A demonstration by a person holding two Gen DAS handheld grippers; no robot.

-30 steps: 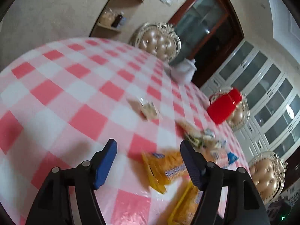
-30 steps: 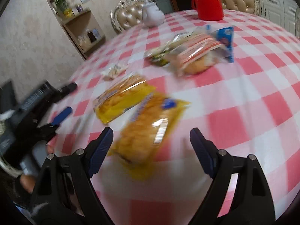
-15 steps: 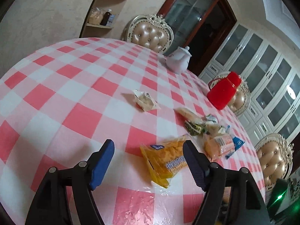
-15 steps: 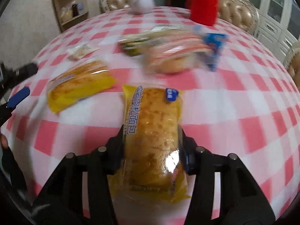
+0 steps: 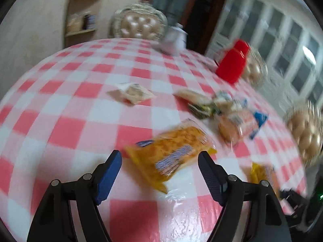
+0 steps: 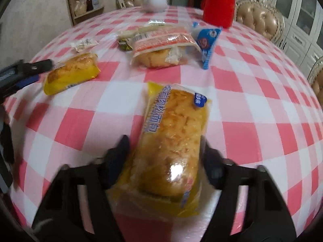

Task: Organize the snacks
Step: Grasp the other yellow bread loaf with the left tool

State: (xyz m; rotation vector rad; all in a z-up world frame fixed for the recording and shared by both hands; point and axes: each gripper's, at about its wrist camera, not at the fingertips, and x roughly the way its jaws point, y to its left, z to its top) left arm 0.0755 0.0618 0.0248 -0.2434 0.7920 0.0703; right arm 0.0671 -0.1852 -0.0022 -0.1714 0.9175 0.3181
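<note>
Pink-and-white checked tablecloth (image 5: 66,125) fills the left wrist view, blurred. Left gripper (image 5: 159,159) jaws spread wide, just been opening further, pads pressing nothing; a yellow bread packet (image 5: 171,151) lies flat on the cloth between and just ahead of the tips. Beyond it: small pale sachet (image 5: 133,93), a cluster of mixed snack packs (image 5: 222,111), red jug (image 5: 234,62), white teapot (image 5: 174,39).

Right wrist view: right gripper (image 6: 165,145) closed about halfway onto a second yellow bread packet (image 6: 173,137), pads against both its sides, jaws having just eased open slightly. The other yellow packet lies far left, beside the left gripper's tips. Orange-wrapped bun (image 6: 163,46) and blue triangular pack (image 6: 208,42) lie ahead, touching.
</note>
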